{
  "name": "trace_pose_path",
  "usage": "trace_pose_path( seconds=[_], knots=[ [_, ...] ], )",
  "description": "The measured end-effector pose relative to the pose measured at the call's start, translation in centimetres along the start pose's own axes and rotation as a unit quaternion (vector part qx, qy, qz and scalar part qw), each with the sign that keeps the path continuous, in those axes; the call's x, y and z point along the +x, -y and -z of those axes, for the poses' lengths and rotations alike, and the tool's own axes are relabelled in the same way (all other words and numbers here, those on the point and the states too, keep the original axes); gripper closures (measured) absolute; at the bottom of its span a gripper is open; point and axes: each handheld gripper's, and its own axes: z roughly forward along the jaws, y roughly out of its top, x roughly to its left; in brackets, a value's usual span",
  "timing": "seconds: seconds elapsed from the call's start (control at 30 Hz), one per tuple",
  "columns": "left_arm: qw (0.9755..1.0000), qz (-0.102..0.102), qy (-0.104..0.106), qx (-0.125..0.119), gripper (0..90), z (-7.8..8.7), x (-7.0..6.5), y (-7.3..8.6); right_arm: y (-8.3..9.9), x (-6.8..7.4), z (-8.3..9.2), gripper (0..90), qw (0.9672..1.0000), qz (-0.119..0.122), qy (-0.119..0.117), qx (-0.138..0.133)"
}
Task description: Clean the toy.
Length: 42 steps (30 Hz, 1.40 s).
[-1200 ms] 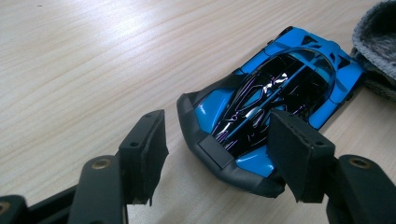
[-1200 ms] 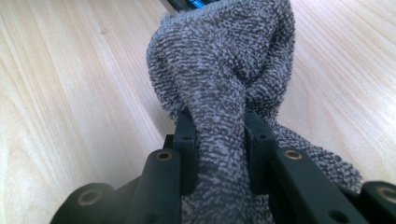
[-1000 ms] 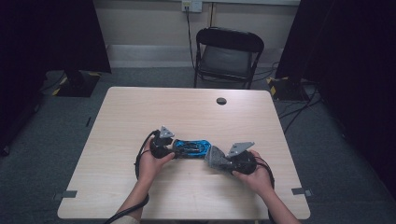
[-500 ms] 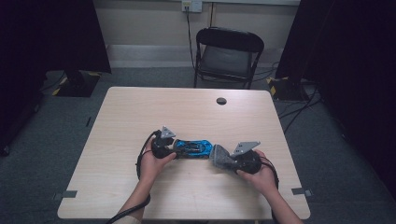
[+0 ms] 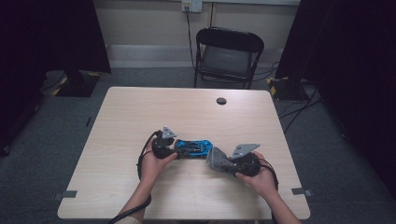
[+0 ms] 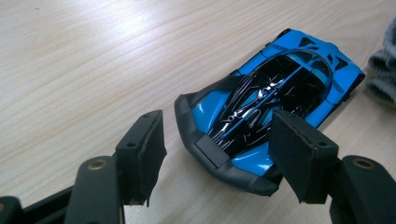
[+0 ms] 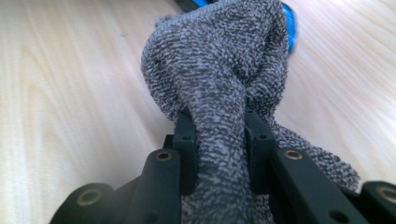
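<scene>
A blue and black toy car (image 5: 194, 148) lies on the wooden table (image 5: 140, 112), near its middle front. My left gripper (image 5: 176, 149) sits at the car's left end. In the left gripper view the car (image 6: 271, 107) has its nose between the jaws of the left gripper (image 6: 219, 149). One pad (image 6: 299, 158) is close against the car's corner and the other pad (image 6: 142, 149) stands clear of it. My right gripper (image 5: 220, 161) is at the car's right end, shut on a grey terry cloth (image 5: 215, 158). The cloth (image 7: 219, 70) bunches up in front of the right gripper (image 7: 219, 135), against the car (image 7: 289, 23).
A small black disc (image 5: 221, 101) lies near the table's far edge. A black folding chair (image 5: 229, 56) stands behind the table. Bare tabletop stretches to the left, the right and the far side of the car.
My right gripper with the cloth has edged slightly to the right. The left gripper and the car have kept still.
</scene>
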Motion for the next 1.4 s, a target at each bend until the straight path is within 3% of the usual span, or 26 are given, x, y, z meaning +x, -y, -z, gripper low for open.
trace_pose_path(
  seconds=[0.2, 0.3, 0.5, 0.6, 0.9, 1.1, 1.13, 1.17, 1.4],
  knots=[
    [1.0000, -0.003, 0.006, 0.002, 35.1, 0.3, -0.4, -0.2, -1.2, 1.4, -0.3, 71.8, 0.9996, 0.022, -0.018, -0.003],
    [0.9997, -0.019, 0.008, 0.016, 32.4, 0.3, -0.6, -0.2, -1.9, 2.2, -0.6, 71.8, 0.9990, 0.029, -0.032, -0.009],
    [0.9997, -0.012, 0.015, 0.016, 32.2, 0.3, -0.8, 0.1, -3.2, 3.9, -2.3, 71.7, 0.9971, 0.057, -0.051, 0.003],
    [0.9996, -0.019, 0.017, 0.014, 31.6, 0.8, -0.7, 0.1, -3.8, 4.7, -3.2, 71.6, 0.9958, 0.068, -0.060, 0.007],
    [0.9996, -0.023, 0.017, 0.000, 31.2, 3.0, 0.0, 0.2, -5.3, 6.0, -5.2, 71.6, 0.9943, 0.074, -0.075, 0.011],
    [0.9997, -0.018, 0.018, -0.003, 31.0, 3.8, 0.5, 0.7, -7.5, 7.7, -7.1, 71.1, 0.9916, 0.094, -0.089, 0.009],
    [0.9997, -0.008, 0.022, -0.009, 31.0, 3.8, 0.5, 0.9, -7.7, 7.9, -7.5, 71.1, 0.9912, 0.096, -0.090, 0.011],
    [0.9997, -0.017, 0.020, -0.003, 31.1, 4.0, 0.8, 1.0, -8.0, 8.1, -7.8, 70.9, 0.9911, 0.098, -0.089, 0.014],
    [0.9996, -0.002, 0.028, -0.001, 32.7, 4.0, 1.1, 2.1, -8.9, 8.2, -9.1, 70.6, 0.9909, 0.092, -0.098, 0.008]
  ],
)
